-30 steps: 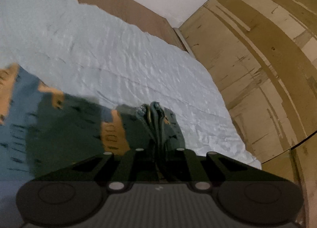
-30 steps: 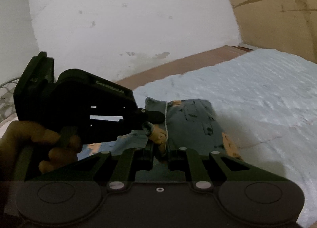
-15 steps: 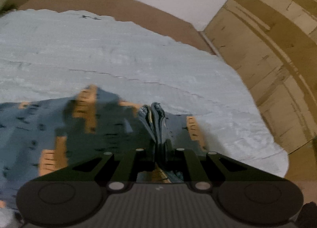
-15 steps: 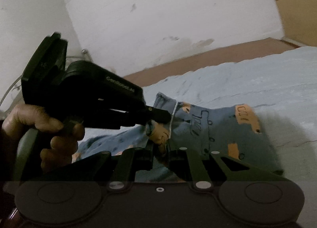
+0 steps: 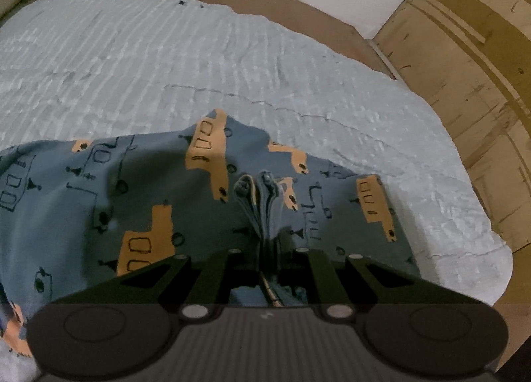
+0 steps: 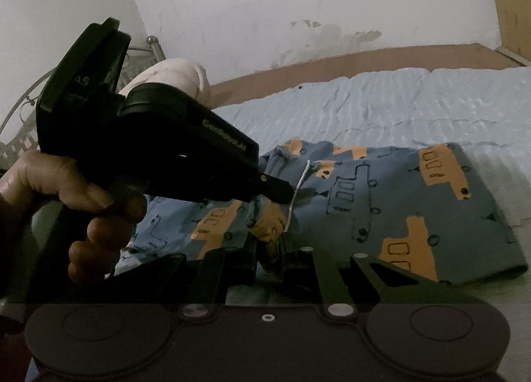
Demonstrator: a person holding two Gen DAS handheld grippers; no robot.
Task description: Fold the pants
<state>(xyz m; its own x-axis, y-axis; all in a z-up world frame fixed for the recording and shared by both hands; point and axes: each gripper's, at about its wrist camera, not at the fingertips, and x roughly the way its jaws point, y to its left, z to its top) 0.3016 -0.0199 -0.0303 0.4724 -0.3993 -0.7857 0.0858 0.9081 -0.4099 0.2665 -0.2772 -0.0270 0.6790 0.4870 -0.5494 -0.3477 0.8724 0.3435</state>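
left wrist view, tongs: the left tongs (image 5: 262, 216) are clamped tight on a bunched ridge of the pants (image 5: 139, 202), fabric squeezed up between the two fingers.
left wrist view, pants: blue-grey with orange truck prints, spread over the pale blue bedspread (image 5: 232, 60) and draping down from the pinch, so most of what you see is one big sloped sheet of cloth.
left wrist view, extras: brown bed edge (image 5: 298, 7) along the far side, white wall behind it, and wood-pattern floor (image 5: 481, 60) off to the right. The other tongs don't show up here at all.
right wrist view, tongs: the right tongs (image 6: 270, 249) are clenched on a wad of the pants (image 6: 381, 189), an orange printed bit poking up between the fingers.
right wrist view, other tool: here you do get the left tongs (image 6: 282, 192) from the side, held by a hand (image 6: 76, 202), tip right at the same bunched edge, just above and close to the right pair.
right wrist view, pants: the part beyond lies flat on the bedspread (image 6: 415, 100) with a neat folded edge on the right; a thin white drawstring (image 6: 298, 192) hangs by the pinched spot.
right wrist view, extras: a pale pillow (image 6: 172, 73) and a metal bed frame (image 6: 152, 46) in the corner.
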